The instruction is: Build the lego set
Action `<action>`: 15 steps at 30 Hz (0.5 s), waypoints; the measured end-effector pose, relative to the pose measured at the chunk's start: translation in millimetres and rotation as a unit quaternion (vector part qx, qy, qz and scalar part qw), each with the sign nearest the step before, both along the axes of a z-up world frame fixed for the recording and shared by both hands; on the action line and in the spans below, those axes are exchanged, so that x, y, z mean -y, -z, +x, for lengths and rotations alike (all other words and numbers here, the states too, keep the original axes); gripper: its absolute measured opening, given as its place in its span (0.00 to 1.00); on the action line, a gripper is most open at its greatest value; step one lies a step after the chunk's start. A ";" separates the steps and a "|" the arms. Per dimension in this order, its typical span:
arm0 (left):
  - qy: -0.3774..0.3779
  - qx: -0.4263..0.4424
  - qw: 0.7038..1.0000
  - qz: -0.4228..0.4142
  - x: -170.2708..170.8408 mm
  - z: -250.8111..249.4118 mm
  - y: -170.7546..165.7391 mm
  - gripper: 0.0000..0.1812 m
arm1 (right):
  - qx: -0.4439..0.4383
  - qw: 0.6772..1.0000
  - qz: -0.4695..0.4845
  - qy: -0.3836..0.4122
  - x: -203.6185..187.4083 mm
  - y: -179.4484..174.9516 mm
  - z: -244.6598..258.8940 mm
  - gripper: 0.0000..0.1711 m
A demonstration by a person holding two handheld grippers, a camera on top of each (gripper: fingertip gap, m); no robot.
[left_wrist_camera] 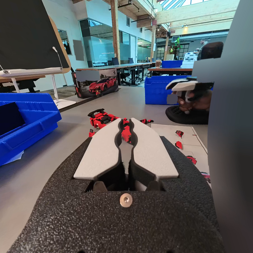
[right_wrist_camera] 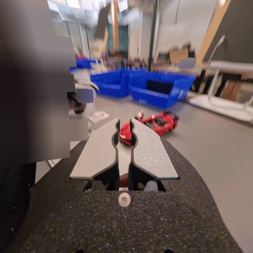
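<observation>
A blue ribbed plastic bin [left_wrist_camera: 28, 123] sits at the left of the grey worktop [left_wrist_camera: 34, 191], open side toward the camera; its inside is dark and what it holds cannot be told. A second blue plastic bin [left_wrist_camera: 156, 91] stands farther back on the right. In the blurred right wrist view two blue bins [right_wrist_camera: 161, 89] stand side by side behind the model, contents unclear. A printed cardboard set box [left_wrist_camera: 95, 83] stands upright at the far edge.

The partly built red and black brick car [left_wrist_camera: 102, 119] rests on the worktop near the middle, with small loose red and black pieces [left_wrist_camera: 146, 121] beside it and a white instruction sheet [left_wrist_camera: 171, 131] lying flat to its right.

The left hand-held gripper [left_wrist_camera: 126, 120] has pale grey, matte, wavy-edged fingers on a rough black speckled body; it points at a red brick sub-assembly [left_wrist_camera: 126, 133] that shows through the narrow gap, and contact cannot be told. The right hand-held gripper [right_wrist_camera: 124, 120], of the same make, has a narrow gap too, with the same red chunk [right_wrist_camera: 126, 133] seen beyond it; whether it touches is unclear. In the left wrist view a hand [left_wrist_camera: 191, 104] holds the right gripper above the worktop's right side.
</observation>
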State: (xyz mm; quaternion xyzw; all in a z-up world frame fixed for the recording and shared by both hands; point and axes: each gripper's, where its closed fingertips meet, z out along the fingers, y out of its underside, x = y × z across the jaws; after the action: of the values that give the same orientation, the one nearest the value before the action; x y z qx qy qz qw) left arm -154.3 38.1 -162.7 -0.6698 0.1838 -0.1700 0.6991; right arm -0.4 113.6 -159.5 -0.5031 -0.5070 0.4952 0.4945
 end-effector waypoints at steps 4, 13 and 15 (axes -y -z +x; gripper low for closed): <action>0.000 0.001 1.000 -0.003 -0.4 0.0 0.8 0.04 | 0.360 0.932 0.028 0.036 -30.7 77.5 0.0 0.23; 0.004 0.007 1.000 -0.005 -0.1 0.2 1.0 0.05 | 0.443 0.896 -0.007 0.016 -55.0 114.0 -25.1 0.20; 0.007 0.008 1.000 -0.006 0.3 1.0 0.9 0.06 | 0.435 0.900 -0.002 0.020 -57.1 115.4 -26.5 0.10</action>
State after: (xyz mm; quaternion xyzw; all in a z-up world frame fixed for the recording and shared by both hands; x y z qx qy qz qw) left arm -153.3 37.8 -163.6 -0.6711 0.1818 -0.1815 0.6954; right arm -26.9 170.7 -275.0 -0.6795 -0.6603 0.2187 0.2334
